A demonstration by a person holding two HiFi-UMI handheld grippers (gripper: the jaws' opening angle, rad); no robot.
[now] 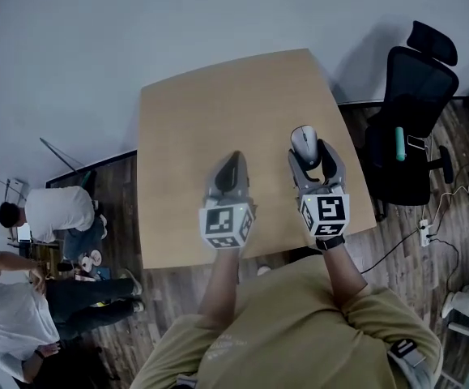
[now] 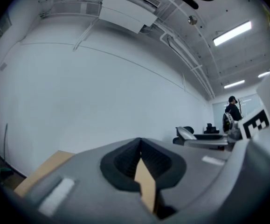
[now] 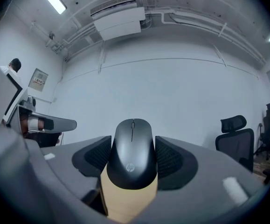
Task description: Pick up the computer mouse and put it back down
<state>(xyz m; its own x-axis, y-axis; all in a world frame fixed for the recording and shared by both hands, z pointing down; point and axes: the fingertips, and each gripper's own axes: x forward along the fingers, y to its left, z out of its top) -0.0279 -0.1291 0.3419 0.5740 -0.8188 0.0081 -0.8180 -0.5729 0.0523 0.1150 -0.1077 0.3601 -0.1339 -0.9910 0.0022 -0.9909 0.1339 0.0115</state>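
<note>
A dark grey computer mouse [image 1: 303, 140] lies on the tan table [image 1: 185, 136] near its right side. My right gripper [image 1: 311, 155] is shut on the mouse's rear half, and the front pokes out past the fingertips. In the right gripper view the mouse [image 3: 133, 153] fills the gap between both ribbed pads [image 3: 93, 157], with table surface showing just under it. I cannot tell whether it is lifted or resting. My left gripper [image 1: 232, 162] hovers over the table's middle, left of the right one. Its jaws [image 2: 140, 146] meet at the tips with nothing between them.
A black office chair [image 1: 412, 128] stands right of the table on the wood floor. Cables and a power strip [image 1: 425, 232] lie near it. Two people [image 1: 56, 209] are at the far left. A white wall rises behind the table's far edge.
</note>
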